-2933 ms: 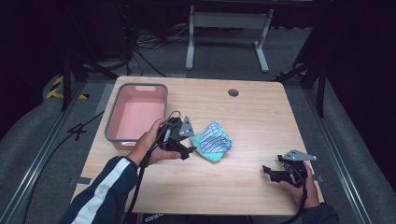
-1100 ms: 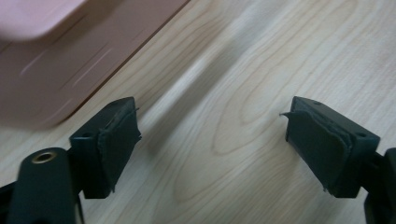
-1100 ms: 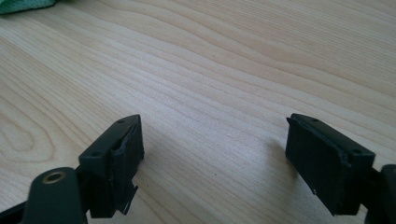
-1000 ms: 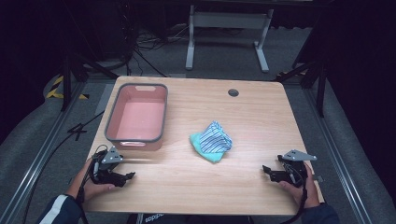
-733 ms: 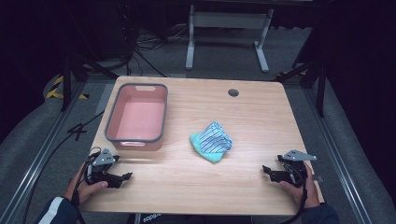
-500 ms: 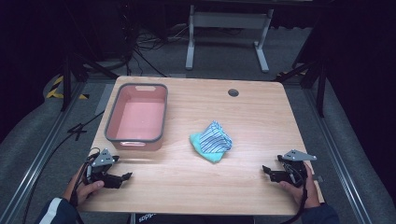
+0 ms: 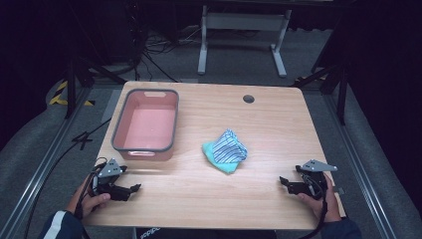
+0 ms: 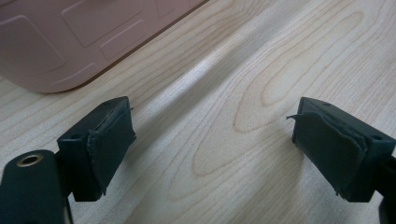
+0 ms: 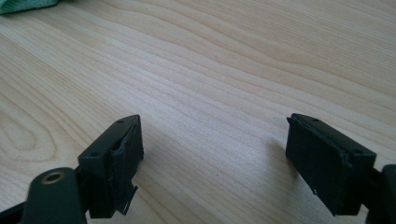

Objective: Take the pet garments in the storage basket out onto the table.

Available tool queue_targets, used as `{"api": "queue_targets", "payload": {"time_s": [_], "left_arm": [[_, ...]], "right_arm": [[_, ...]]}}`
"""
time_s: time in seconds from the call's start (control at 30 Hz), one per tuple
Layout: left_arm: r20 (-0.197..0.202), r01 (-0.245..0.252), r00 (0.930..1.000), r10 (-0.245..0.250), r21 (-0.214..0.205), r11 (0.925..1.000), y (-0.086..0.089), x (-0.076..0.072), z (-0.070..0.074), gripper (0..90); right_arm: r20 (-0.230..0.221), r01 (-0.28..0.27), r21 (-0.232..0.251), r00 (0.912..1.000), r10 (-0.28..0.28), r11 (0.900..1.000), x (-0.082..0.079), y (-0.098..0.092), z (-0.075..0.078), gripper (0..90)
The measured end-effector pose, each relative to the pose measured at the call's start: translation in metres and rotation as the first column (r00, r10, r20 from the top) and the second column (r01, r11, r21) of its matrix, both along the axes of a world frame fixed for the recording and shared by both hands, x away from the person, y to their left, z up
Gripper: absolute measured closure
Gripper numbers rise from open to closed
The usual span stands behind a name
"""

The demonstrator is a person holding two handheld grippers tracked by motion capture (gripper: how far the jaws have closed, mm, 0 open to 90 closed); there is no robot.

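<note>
Both the left gripper (image 7: 133, 188) and right gripper (image 7: 282, 180) rest spread and empty at the table's (image 7: 278, 124) near corners, probably between steps, the cloth (image 7: 226, 150) mid-table beside the tub (image 7: 146, 124), awaiting a reach.

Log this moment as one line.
left gripper: open, empty, near edge | right gripper: open, empty | cloth: mid-table, untouched | pink bin: empty

Right hand-held gripper (image 9: 212, 163): jaws spread wide, nothing between, low over wood-grain counter (image 9: 224, 70). Green cloth edge (image 9: 25, 4) at top-left corner, well apart.
</note>
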State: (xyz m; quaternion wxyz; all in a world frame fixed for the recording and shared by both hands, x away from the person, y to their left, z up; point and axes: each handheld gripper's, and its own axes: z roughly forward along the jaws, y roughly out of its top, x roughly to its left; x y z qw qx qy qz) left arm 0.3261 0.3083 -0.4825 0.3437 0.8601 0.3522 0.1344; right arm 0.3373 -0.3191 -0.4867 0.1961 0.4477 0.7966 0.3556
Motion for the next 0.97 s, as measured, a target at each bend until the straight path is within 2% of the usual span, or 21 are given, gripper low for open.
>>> {"api": "queue_targets", "payload": {"time_s": [0.4,0.97], "left_arm": [[-0.002,-0.006,1.0000,0.006,-0.004,1.0000,-0.0014,0.0008,-0.0006,11.1],[-0.015,0.007,0.9999,-0.007,0.013,0.9999,-0.0034,0.0055,-0.0004,5.9]], "right_arm": [[0.000,0.000,0.000,1.0000,0.000,1.0000,0.0002,0.0000,0.0000,19.4],[-0.002,0.003,-0.001,1.0000,-0.003,1.0000,-0.0008,0.0003,0.0002,19.7]]}}
